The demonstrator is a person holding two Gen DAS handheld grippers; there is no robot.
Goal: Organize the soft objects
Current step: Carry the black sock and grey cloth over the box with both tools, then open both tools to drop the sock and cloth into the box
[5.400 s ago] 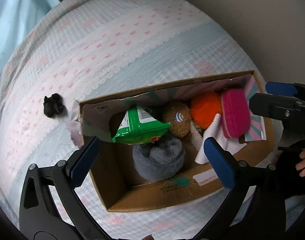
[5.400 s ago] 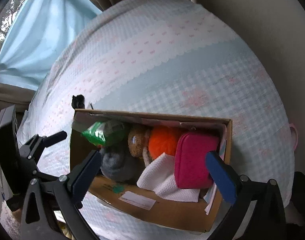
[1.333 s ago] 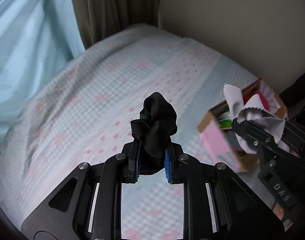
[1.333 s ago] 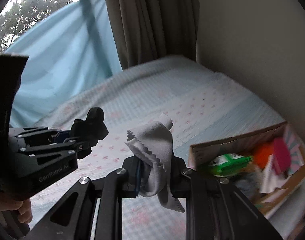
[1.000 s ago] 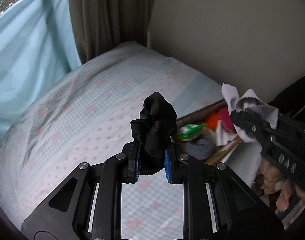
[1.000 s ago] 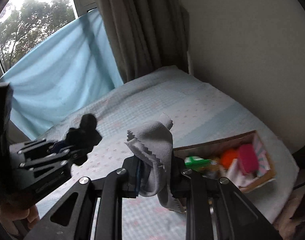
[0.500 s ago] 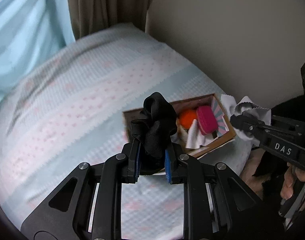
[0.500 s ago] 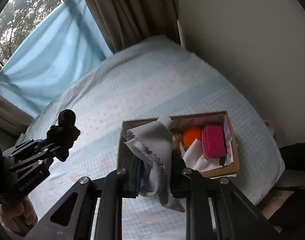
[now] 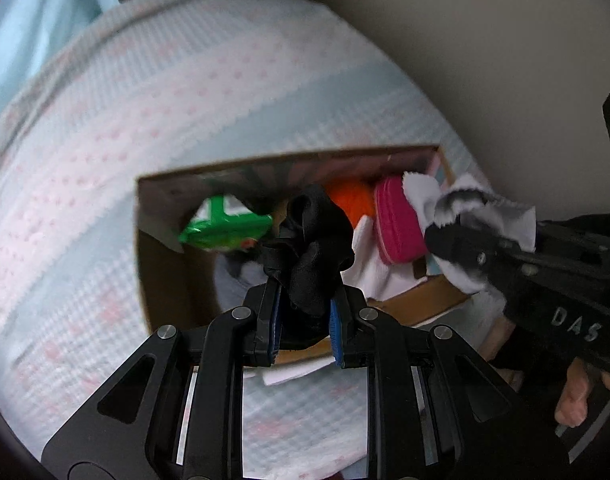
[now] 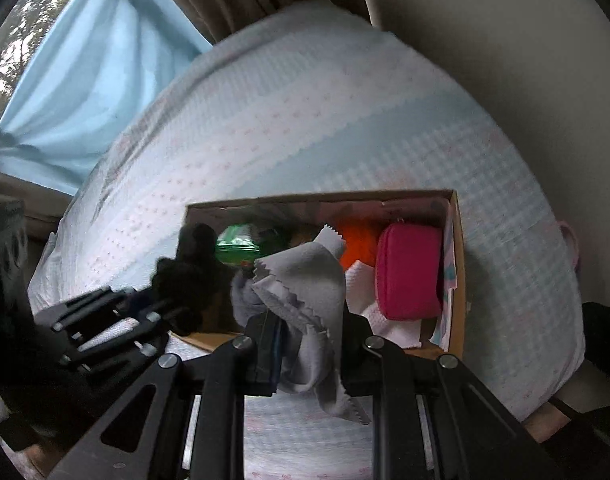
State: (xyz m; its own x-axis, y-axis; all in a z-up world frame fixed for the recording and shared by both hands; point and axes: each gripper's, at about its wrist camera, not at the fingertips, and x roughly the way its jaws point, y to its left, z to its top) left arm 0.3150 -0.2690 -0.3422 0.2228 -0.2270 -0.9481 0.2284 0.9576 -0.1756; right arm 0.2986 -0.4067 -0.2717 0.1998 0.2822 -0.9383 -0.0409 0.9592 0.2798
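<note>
Your left claw (image 9: 305,320) is clamped on a crumpled black fabric piece (image 9: 315,248), glossy and bunched into folds, which stands up from between the blue pads. Your right claw (image 10: 311,354) pinches a soft grey cloth (image 10: 309,280) with zigzag-cut edges; it drapes over the pads and hangs down past them. In the left wrist view that same cloth shows at 3 o'clock, over the right end of the box.

Both claws hang above an open cardboard box (image 10: 459,280) lying on the bed (image 10: 305,120). Inside, from 9 toward 3 o'clock in the right wrist view, sit a shiny green packet (image 10: 235,246), a fuzzy orange ball (image 10: 359,240) and a rounded pink pouch (image 10: 409,272), with a white waffle-textured cloth (image 10: 389,320) under the pouch. A grey woolly item (image 9: 235,280) lies low in the box near the packet.

The bedcover is quilted, in pale blue and white bands with small pink marks. A plain beige wall (image 10: 505,40) runs at 1 o'clock, and a light blue curtain (image 10: 85,80) hangs at 10 o'clock.
</note>
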